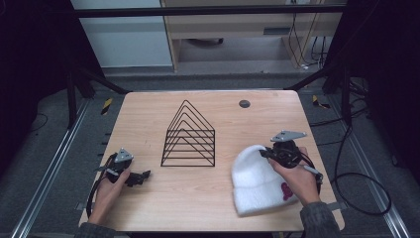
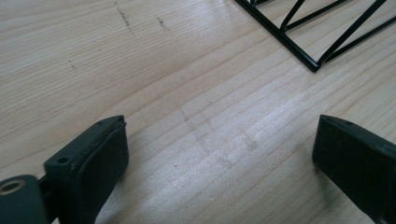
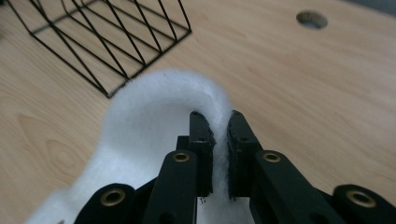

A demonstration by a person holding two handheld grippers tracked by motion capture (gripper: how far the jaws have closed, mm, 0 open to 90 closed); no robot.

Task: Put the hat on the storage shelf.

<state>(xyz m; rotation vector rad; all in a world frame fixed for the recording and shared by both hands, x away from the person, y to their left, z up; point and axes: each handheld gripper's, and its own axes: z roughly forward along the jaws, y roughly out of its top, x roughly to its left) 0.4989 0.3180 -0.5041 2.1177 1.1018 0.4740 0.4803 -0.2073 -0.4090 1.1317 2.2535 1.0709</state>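
The white fuzzy beanie (image 1: pixel 260 179) lies on the right part of the wooden counter (image 1: pixel 198 198), its rounded crown toward the far side and its folded cuff toward the person – the long axis runs roughly near-to-far, tilted a little. The right hand-held gripper (image 3: pixel 218 122) is pressed together on a fold of the crown, white pile squeezed between its jaws; the right gripper view shows this pinch closely, while in the high view the right hand-held gripper (image 1: pixel 270 151) sits at the beanie's far right edge with the hand behind it. The high view alone shows a small dark red mark (image 1: pixel 286 191) on the cuff, too small to read. The left hand-held gripper (image 1: pixel 141 177) rests on the counter's left part, well apart from the beanie; the left gripper view shows its jaws spread wide over bare wood, nothing between them. A black wire rack (image 1: pixel 188 136) stands mid-counter – its corner (image 2: pixel 314 64) appears in the left gripper view. A round hole (image 3: pixel 312 19) lies beyond.
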